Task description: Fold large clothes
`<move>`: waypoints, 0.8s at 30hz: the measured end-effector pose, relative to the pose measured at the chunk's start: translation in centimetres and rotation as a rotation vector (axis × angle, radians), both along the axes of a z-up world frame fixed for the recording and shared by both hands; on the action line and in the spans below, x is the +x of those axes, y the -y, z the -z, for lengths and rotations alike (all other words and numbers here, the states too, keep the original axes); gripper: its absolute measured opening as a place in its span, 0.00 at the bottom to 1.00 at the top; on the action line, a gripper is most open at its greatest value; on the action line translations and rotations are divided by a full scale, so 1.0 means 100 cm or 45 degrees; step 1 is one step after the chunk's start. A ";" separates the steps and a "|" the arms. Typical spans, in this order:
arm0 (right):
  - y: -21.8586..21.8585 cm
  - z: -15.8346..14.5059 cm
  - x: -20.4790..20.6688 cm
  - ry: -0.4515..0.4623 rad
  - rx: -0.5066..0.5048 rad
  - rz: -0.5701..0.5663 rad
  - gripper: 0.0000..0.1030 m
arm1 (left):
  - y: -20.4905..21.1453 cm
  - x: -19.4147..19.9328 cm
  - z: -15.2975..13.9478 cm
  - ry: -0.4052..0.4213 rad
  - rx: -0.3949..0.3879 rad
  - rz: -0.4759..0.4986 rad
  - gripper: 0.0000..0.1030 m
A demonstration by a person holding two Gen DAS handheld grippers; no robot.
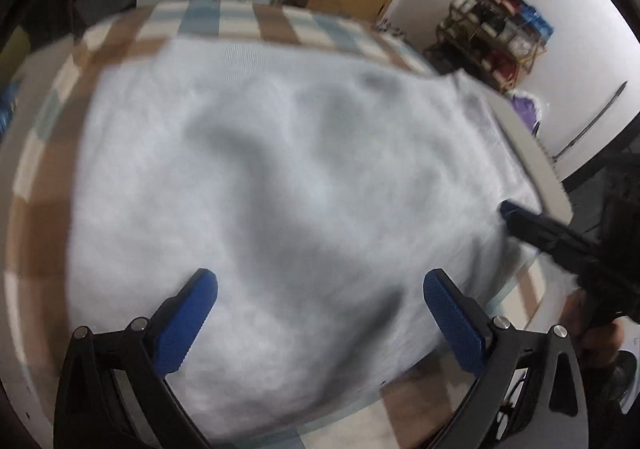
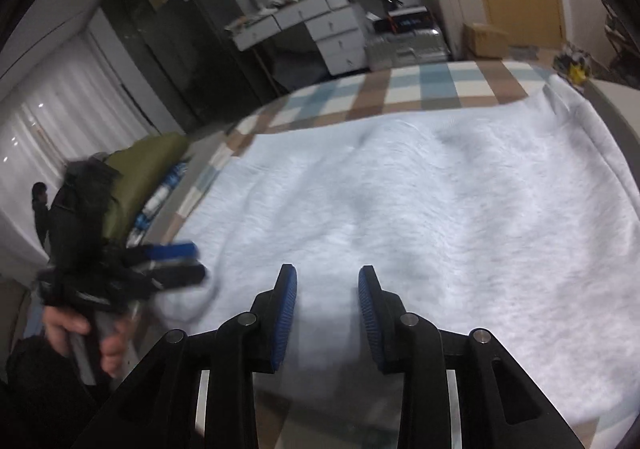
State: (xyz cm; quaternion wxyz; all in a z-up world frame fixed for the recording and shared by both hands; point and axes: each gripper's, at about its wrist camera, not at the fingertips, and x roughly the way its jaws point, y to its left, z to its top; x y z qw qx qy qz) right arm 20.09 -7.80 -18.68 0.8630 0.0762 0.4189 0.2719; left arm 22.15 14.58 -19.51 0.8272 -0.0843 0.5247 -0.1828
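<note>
A large pale fleece garment (image 1: pixel 280 177) lies spread, with soft wrinkles, over a checked bedcover (image 1: pixel 236 21). My left gripper (image 1: pixel 320 275) hovers over the garment's near part, its blue pads wide apart and nothing between them. The right gripper's dark tip (image 1: pixel 508 209) reaches in at the garment's right edge. In the right wrist view the garment (image 2: pixel 440 201) fills the bed, and my right gripper (image 2: pixel 327 271) stands just above it with a narrow gap between its pads and no fabric in the gap. The left gripper (image 2: pixel 176 261) shows blurred at the left, held by a hand (image 2: pixel 68 329).
The bed's grey edge (image 1: pixel 532 157) runs along the right. Beyond it stand a cluttered shelf (image 1: pixel 492 37), a white dresser (image 2: pixel 320 29), a silver suitcase (image 2: pixel 408 45) and a cardboard box (image 2: pixel 484 37). A green bundle (image 2: pixel 144 165) lies at the bed's left side.
</note>
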 end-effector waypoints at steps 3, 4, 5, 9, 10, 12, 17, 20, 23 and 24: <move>-0.003 0.024 -0.003 -0.081 -0.064 -0.016 0.31 | 0.016 -0.009 0.010 0.125 0.146 0.008 0.98; -0.005 0.037 0.001 -0.090 -0.074 -0.022 0.28 | 0.021 -0.010 0.010 0.140 0.190 0.011 0.98; -0.006 0.042 0.000 -0.046 -0.070 -0.026 0.28 | 0.025 -0.009 0.011 0.144 0.230 0.014 0.98; -0.008 0.040 0.008 -0.023 -0.033 0.005 0.28 | 0.000 -0.017 -0.011 0.159 0.180 -0.120 0.98; -0.008 0.038 0.008 -0.025 -0.037 0.009 0.28 | -0.012 -0.023 -0.016 0.189 0.199 -0.190 0.98; -0.008 0.037 0.003 -0.002 -0.043 0.004 0.30 | -0.043 -0.037 -0.020 0.203 0.221 -0.341 0.98; -0.007 0.040 0.002 -0.009 -0.008 0.011 0.34 | -0.119 -0.059 0.015 -0.032 0.018 -0.625 0.98; -0.009 0.042 0.008 -0.042 0.000 0.015 0.40 | -0.119 -0.063 0.012 0.012 -0.116 -0.602 0.98; -0.017 0.037 0.011 -0.067 -0.036 0.004 0.49 | -0.114 -0.057 0.015 0.013 -0.266 -0.504 0.98; -0.019 0.033 0.013 -0.080 -0.039 -0.002 0.50 | -0.112 -0.055 0.015 0.026 -0.290 -0.475 0.98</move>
